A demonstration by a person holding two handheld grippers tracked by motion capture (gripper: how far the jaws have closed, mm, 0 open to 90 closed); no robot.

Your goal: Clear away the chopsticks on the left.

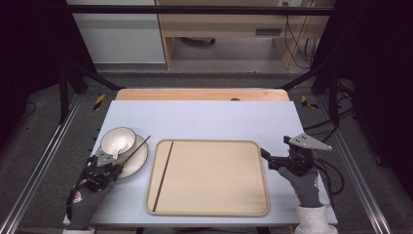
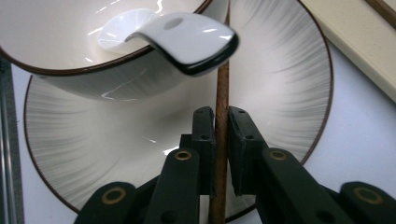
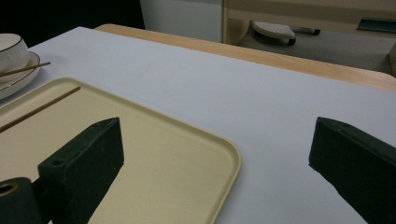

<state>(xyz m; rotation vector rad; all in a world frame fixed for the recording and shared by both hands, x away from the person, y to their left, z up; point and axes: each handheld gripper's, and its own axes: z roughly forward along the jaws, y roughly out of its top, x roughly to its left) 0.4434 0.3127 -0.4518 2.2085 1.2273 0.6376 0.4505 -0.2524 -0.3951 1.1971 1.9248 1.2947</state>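
Observation:
A brown chopstick lies across a white ribbed plate left of the tray. My left gripper is shut on it, with a pad pressed against each side of the stick. A brown-rimmed white bowl stands on the same plate, and a white spoon rests in it with its handle over the rim. From above, the left gripper sits at the plate's near edge. A second chopstick lies along the left side of the beige tray. My right gripper stands open above the tray's right edge with nothing between its jaws.
The pale table top carries the tray in the middle and the plate with its bowl at the left. A wooden strip runs along the far edge. Cables trail from the right gripper past the right table edge.

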